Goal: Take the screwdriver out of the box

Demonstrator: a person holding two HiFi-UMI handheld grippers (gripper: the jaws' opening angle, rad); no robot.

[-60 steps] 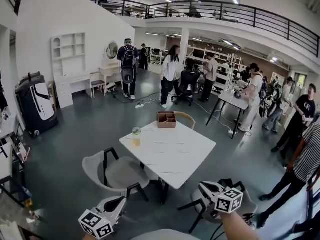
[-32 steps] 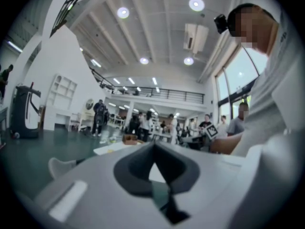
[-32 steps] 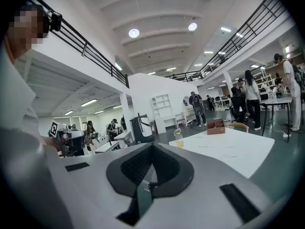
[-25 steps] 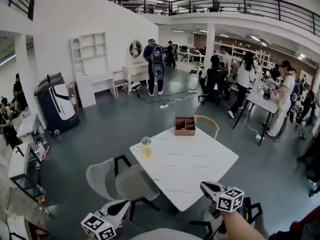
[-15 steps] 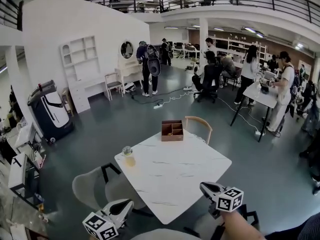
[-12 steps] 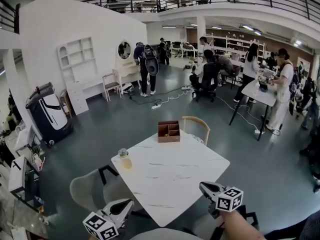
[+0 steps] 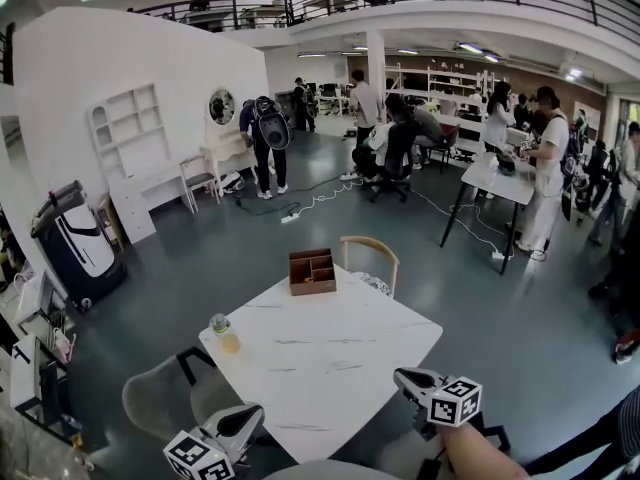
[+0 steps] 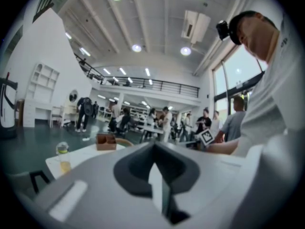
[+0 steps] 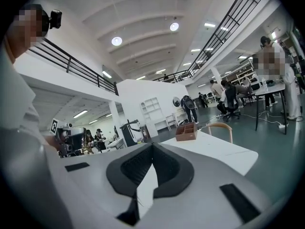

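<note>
A brown wooden box [image 7: 312, 271] with compartments stands at the far corner of the white table [image 7: 330, 368]. It is too far off to see a screwdriver inside. Low at the left, short of the table's near edge, my left gripper [image 7: 254, 412] is shut and holds nothing. My right gripper [image 7: 401, 376] hovers at the table's near right corner, also shut and empty. The left gripper view shows the box [image 8: 106, 141] far ahead beyond the closed left gripper [image 8: 153, 145]. In the right gripper view the box [image 9: 186, 131] lies beyond the closed right gripper [image 9: 152, 146].
A jar of yellow liquid [image 7: 223, 334] stands at the table's left corner. A wooden chair [image 7: 370, 253] is behind the box and a grey chair [image 7: 160, 398] at the table's left. Several people and another table [image 7: 495, 176] fill the room behind.
The table and box have slid left and slightly lower in the head view as I move closer. Both grippers stay low in view and shut.
</note>
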